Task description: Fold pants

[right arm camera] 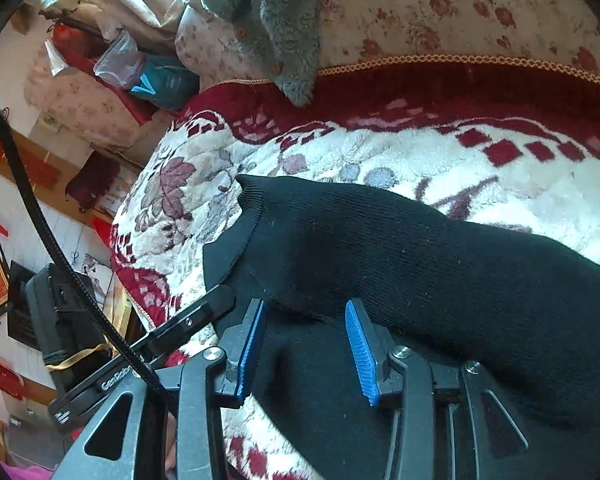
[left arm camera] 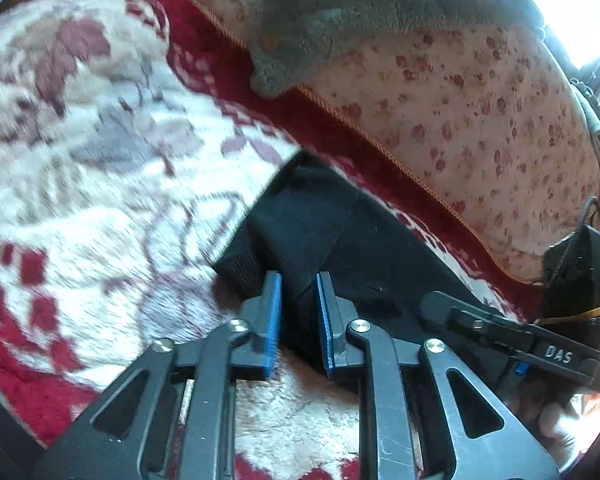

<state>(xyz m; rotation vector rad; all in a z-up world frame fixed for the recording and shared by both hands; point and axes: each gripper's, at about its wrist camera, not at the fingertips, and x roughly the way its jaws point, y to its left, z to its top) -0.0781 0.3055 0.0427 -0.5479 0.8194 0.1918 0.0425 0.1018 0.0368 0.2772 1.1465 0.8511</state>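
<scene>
- Black knit pants [right arm camera: 400, 264] lie on a plush blanket [right arm camera: 500, 168], cream with red border and grey-purple leaf pattern.
- Pants doubled over in the right wrist view: upper layer runs from the right edge toward a ribbed cuff [right arm camera: 248, 196] at mid-left; lower layer sticks out under it, near the camera.
- Right gripper [right arm camera: 306, 316] spread wide, blue pads apart. Pants fabric sits between the fingers and passes under them; pads not pressed on the cloth. Whether the tips touch the fabric can't be told.
- Left gripper [left arm camera: 298, 284] parted with a narrow gap, blue pads facing each other. Dark pants [left arm camera: 312, 220] run up through the gap; the left pad shows clear space from the cloth, contact at the right pad can't be told, so no firm pinch is visible.
- Ribbed cuff [left arm camera: 240, 264] in the left view lies just left of the left fingertip, on the blanket [left arm camera: 100, 140]. Left view motion-blurred on the blanket side.
- Behind the blanket: a cushion [left arm camera: 480, 120] in rose-print fabric with gold cord trim along the red edge.
- Grey fuzzy cloth [right arm camera: 284, 20] drapes over the cushion, its tip hanging down to the blanket's red border.
- Right gripper body, with DAS marking [left arm camera: 556, 354], shows at the lower right of the left view.
</scene>
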